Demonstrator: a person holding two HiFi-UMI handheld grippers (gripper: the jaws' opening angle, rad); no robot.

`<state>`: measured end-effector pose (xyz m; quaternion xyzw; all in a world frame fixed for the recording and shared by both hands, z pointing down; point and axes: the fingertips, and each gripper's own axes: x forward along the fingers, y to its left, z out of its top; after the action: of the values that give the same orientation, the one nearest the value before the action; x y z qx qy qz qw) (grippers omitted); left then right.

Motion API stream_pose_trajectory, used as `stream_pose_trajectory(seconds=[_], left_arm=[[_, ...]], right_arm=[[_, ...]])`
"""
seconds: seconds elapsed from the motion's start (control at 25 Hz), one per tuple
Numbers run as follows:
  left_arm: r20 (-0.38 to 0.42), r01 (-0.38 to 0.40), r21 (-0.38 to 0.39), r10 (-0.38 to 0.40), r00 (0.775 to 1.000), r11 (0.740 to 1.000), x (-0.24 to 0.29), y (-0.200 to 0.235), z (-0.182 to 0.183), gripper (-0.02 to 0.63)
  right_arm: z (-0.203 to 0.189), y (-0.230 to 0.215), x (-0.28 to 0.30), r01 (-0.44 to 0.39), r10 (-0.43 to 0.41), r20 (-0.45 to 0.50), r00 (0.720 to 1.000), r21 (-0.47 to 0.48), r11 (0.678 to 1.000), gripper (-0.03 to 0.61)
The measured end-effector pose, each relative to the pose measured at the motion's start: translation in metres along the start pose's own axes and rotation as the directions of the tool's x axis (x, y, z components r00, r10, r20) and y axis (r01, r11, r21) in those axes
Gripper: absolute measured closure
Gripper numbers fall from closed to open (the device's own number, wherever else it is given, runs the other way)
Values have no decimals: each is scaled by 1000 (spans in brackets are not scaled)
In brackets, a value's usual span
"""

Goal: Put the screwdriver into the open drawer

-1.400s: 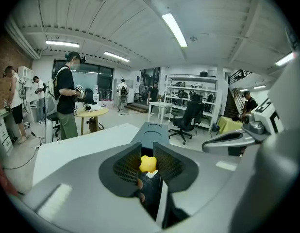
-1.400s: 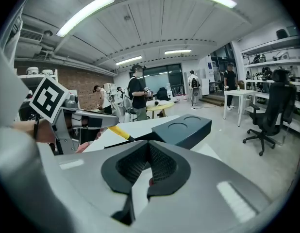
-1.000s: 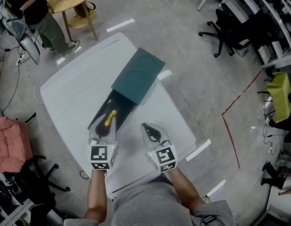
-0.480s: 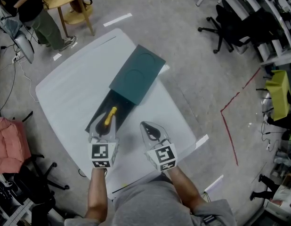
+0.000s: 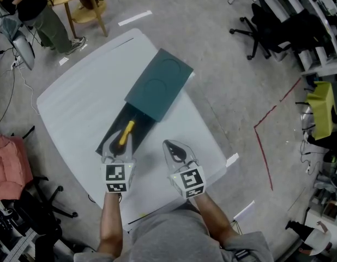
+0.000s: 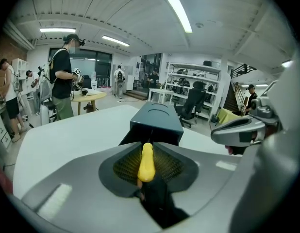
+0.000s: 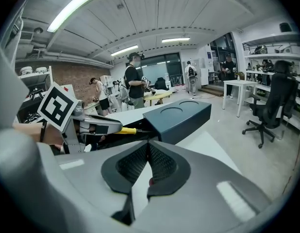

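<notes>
Screwdriver (image 6: 146, 161) clamped in left hand-held gripper (image 5: 120, 149), over open drawer (image 5: 140, 119).

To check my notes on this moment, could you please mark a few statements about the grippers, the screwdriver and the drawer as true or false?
1. The left gripper is shut on the yellow-handled screwdriver. True.
2. The right gripper holds a tool. False: its jaws are together with nothing between them.
3. The drawer is closed. False: it stands pulled out of the cabinet.
4. In the head view, the screwdriver shows over the open drawer. True.
5. The cabinet stands on the floor. False: it stands on the white table.
</notes>
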<state>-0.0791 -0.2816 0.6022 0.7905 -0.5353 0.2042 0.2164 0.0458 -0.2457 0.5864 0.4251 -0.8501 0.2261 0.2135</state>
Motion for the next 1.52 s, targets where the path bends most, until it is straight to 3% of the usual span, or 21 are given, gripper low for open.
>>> stream_pose_trajectory(seconds=[0.48, 0.68, 1.16, 1.52], left_arm=[[-125, 47, -2, -47, 991, 999, 6, 1, -27, 535], [-143, 43, 15, -41, 989, 999, 11, 5, -29, 537], [-270, 22, 4, -20, 963, 1000, 24, 8, -52, 548], [-274, 15, 5, -13, 962, 1000, 26, 9, -51, 574]], right_arm=[[-6, -2, 17, -17, 17, -25, 1000, 11, 1000, 575], [-8, -1, 22, -23, 24, -28, 999, 11, 1000, 575], [-10, -11, 24, -11, 12, -37, 999, 29, 1000, 575], [-12, -12, 27, -16, 17, -36, 999, 33, 999, 575]])
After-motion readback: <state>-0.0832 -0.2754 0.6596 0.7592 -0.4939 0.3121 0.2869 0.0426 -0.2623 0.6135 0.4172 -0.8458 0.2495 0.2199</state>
